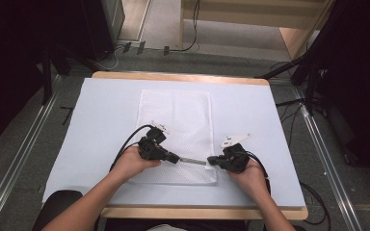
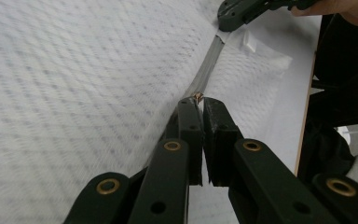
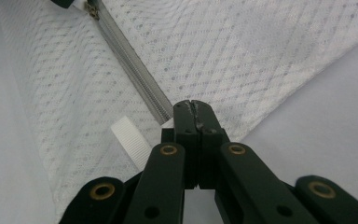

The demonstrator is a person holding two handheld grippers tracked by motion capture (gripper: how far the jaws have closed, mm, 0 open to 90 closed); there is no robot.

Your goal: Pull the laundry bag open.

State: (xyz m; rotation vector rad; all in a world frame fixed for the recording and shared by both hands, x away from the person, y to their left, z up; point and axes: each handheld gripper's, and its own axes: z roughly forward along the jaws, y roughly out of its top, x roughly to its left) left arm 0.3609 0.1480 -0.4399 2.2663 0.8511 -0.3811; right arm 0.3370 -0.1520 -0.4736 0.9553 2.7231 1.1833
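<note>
A white mesh bag [image 1: 176, 120] lies flat in the middle of the pale blue table cover [image 1: 101, 120]. Its grey zipper [image 1: 192, 161] runs along the bag's near edge. My left gripper [image 1: 176, 158] comes in from the left, shut on the small brass zipper pull [image 2: 197, 96], with the zipper tape [image 2: 209, 65] stretched away from my left gripper [image 2: 199, 101]. My right gripper [image 1: 210, 161] faces it from the right, shut on the zipper's end at the bag's corner. In the right gripper view the zipper [image 3: 135, 65] leads from my right gripper [image 3: 194, 106] up to the pull [image 3: 92, 9].
A white ribbed tab [image 3: 130, 137] sticks out of the bag beside the right gripper. The table's wooden front edge [image 1: 202, 211] lies close behind both hands. Cables [image 1: 125, 144] trail from each gripper. Dark stands and floor cables surround the table.
</note>
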